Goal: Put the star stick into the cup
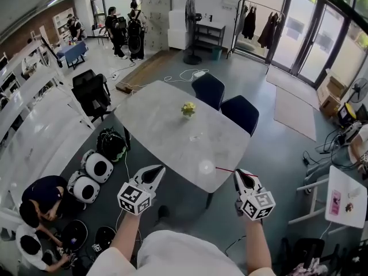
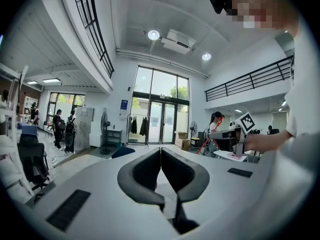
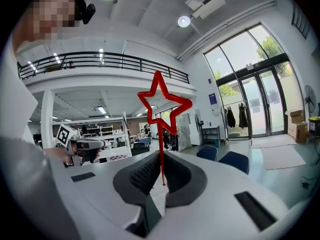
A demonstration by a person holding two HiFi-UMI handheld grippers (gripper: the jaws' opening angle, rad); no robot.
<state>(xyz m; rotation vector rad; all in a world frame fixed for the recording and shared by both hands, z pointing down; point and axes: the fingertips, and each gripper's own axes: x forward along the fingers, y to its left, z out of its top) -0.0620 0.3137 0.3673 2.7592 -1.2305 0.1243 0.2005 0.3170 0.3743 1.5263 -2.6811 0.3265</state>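
The star stick (image 3: 161, 115) is a thin red rod topped with a red outline star. It stands upright between the pads of my right gripper (image 3: 161, 176), which is shut on it. In the head view that right gripper (image 1: 240, 176) hovers off the table's near right edge. The stick (image 1: 227, 169) points left from it toward a pale round cup (image 1: 206, 167) by the near edge of the grey table (image 1: 167, 125). My left gripper (image 1: 157, 171) hangs at the near left edge, its jaws shut with nothing between them (image 2: 160, 154).
A small pot of yellow flowers (image 1: 188, 109) stands mid-table. Two dark blue chairs (image 1: 224, 99) sit at the far side, a black chair (image 1: 92, 91) to the left. People crouch among white round devices (image 1: 92, 174) on the floor at left. A small white table (image 1: 342, 203) stands at right.
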